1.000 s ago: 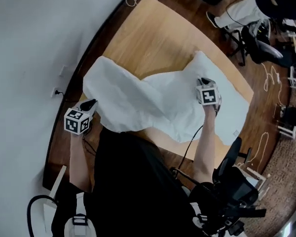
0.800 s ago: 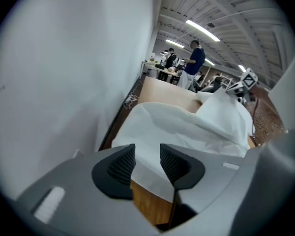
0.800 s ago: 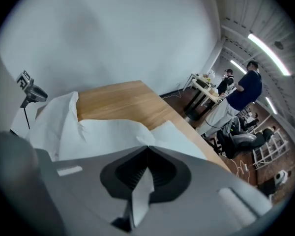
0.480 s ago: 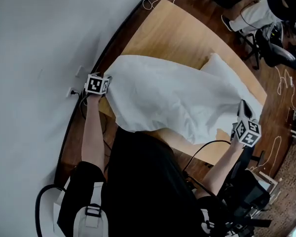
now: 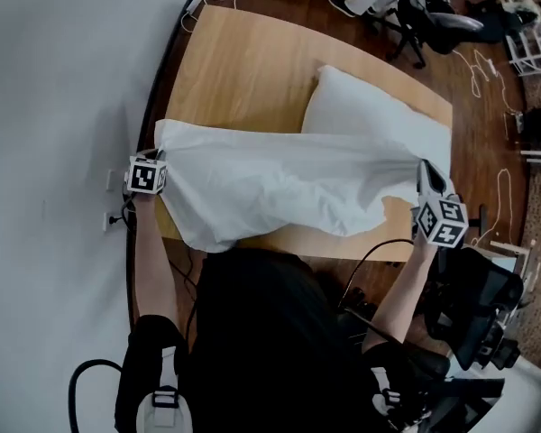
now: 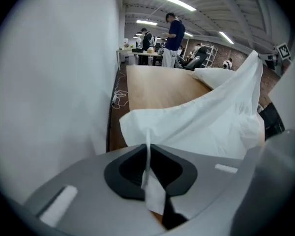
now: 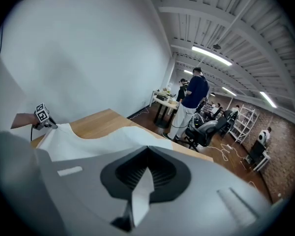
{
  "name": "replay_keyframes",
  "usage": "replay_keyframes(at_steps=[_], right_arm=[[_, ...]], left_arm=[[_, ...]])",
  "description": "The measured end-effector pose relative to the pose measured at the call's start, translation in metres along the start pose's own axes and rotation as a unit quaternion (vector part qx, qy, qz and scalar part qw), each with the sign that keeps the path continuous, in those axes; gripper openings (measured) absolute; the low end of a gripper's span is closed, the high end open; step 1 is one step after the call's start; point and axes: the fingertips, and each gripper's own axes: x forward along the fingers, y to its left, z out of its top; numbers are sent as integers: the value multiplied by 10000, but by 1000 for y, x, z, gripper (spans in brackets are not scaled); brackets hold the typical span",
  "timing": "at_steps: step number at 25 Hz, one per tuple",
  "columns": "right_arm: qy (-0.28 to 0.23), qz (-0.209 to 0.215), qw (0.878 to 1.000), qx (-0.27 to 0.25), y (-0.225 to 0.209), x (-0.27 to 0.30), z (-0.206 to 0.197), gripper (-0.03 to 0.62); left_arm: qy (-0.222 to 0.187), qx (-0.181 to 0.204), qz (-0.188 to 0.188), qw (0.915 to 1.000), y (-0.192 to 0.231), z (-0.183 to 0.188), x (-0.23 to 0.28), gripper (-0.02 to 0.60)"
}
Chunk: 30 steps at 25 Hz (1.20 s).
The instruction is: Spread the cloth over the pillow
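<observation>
Already the fingers of the left gripper [image 5: 159, 157], just closed, pinched a corner of the cloth [image 5: 270, 183] at mid-left, and those of the right gripper [image 5: 426, 179] clenched another at mid-right. The cloth hung taut across the near half of the worktop [image 5: 243, 70]. The pillow [image 5: 361, 111], upper right, lay mostly bare, so draping remained.

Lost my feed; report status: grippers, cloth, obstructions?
Left gripper just closed on cloth; right gripper shut on its other end. Cloth stretched between them, pillow partly uncovered. Nothing blocking.

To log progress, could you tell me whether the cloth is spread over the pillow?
Not yet: the cloth is held stretched by its ends, and most of the pillow shows bare.
</observation>
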Motion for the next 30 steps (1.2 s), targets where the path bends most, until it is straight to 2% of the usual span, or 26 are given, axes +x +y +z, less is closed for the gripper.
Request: replay_keyframes(at_steps=[2,3,4,5,6,8,10,11,12,14,17,18,19,20,23,25,28,30], right_arm=[[-125,-166,9998,68,-6,-18,1,5],[-220,-277,9993,136,-11,-30,2,5],[-345,-406,9983,233,-18,-45,2,5],[-501,-559,9965,357,-26,-62,2,5],[-688,-740,9936,501,-36,-82,1,5],[-1159,-1212,9825,815,-60,-130,-3,5],[-1648,-1765,9645,1067,-82,-185,-9,5],[-1791,-1979,9568,1153,-90,-208,-16,5],[-1837,-2143,9514,1234,-97,-227,-25,5],[-1880,-2497,9390,1433,-109,-265,-48,5],[-2156,-3210,9087,1571,-127,-337,-76,5],[-2198,-3348,9031,1548,-136,-354,-84,5],[-2207,-3413,9008,1528,-146,-366,-92,5],[-2195,-3421,9009,1524,-158,-372,-99,5],[-2133,-3374,9029,1596,-191,-365,-118,5],[-2152,-3357,9023,1640,-216,-351,-127,5],[-2269,-3230,9038,1655,-262,-323,-142,5],[-2384,-3045,9063,1706,-298,-296,-148,5]], left_arm=[[-550,235,240,9979,-7,24,-20,15],[-993,260,270,9944,-12,40,-36,15],[-1556,205,210,9874,-18,58,-55,15],[-2197,86,58,9755,-25,77,-79,14],[-2853,-52,-157,9583,-34,95,-106,14],[-4033,-215,-628,9127,-52,128,-163,13],[-4932,-236,-1054,8632,-70,158,-212,12],[-5243,-231,-1240,8422,-79,170,-229,12],[-5461,-204,-1401,8256,-88,179,-240,12],[-5773,20,-1668,7993,-112,194,-260,12],[-6236,549,-2044,7525,-164,213,-291,12],[-6320,645,-2135,7422,-182,214,-298,12],[-6337,691,-2207,7382,-198,213,-302,12],[-6299,701,-2269,7395,-213,212,-301,12],[-6108,635,-2423,7511,-244,226,-284,12],[-6078,592,-2442,7533,-260,243,-275,12],[-6115,640,-2240,7562,-289,264,-269,12],[-6101,681,-1990,7639,-311,280,-265,12]])
